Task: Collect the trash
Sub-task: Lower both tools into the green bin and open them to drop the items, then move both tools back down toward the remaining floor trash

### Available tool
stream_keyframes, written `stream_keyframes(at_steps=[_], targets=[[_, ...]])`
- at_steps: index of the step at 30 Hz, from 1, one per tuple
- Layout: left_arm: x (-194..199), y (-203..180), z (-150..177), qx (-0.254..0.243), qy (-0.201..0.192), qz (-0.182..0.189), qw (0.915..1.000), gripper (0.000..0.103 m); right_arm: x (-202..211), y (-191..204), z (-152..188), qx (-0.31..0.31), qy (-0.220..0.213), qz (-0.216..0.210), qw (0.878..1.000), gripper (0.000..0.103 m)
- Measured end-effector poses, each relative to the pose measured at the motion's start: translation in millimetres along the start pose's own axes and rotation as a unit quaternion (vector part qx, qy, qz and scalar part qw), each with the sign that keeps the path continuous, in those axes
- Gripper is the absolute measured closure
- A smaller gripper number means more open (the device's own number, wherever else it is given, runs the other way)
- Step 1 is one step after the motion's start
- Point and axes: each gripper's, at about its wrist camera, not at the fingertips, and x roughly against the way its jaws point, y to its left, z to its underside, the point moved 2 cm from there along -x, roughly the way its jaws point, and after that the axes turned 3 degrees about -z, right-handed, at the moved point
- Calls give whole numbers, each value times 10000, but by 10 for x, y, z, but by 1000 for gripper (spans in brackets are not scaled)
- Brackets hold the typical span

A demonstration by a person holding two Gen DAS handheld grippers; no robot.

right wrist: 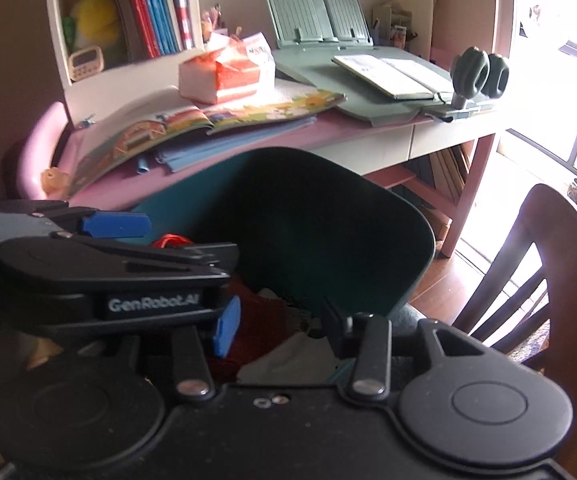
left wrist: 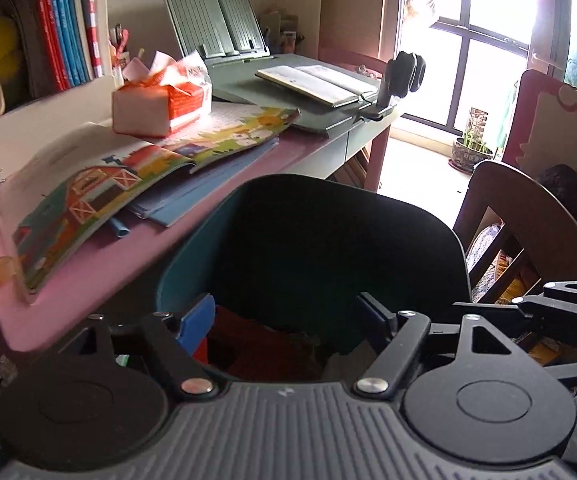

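Left wrist view: left gripper point(left wrist: 284, 316) fingers spread apart, nothing between them, right over the teal bin point(left wrist: 408, 232) beside the pink worktop point(left wrist: 100, 268). Right gripper point(right wrist: 278, 326) fingers apart too, empty. Trash point(right wrist: 284, 360) sits inside the bin.

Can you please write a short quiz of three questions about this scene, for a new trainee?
1. True or false: both grippers, the left gripper and the right gripper, hang over the teal bin with nothing between their fingers.
2. What stands on the open picture book? A) tissue pack B) timer C) potted plant
3. Fill in: inside the bin lies a crumpled dark ____ piece beside a pale one.

Key: 1 true; 2 A, the orange and white tissue pack; 3 red.
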Motion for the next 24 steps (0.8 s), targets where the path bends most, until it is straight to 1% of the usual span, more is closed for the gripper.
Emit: stream_keyframes(at_steps=[3,13,18,20,24], targets=[[247,68,33,57,-85,-51,9999,24,162,86,23,52,-58,-35,10000,57],[1145,369,273,193,-275,-262,9991,24,753,514,152,333,-252,-281,9987,56],[1635,568,548,237,-316,-374,9985,24,1022,835,266,558,-325,-522,9965,53],[1833,675,669,287,-336,-466,9979,24,1117,986,320,661,-341,-684,9949,52],[2227,965,962,559,-324,-639,9959,19,1278,1329,457,895,-371,-983,9904,49]])
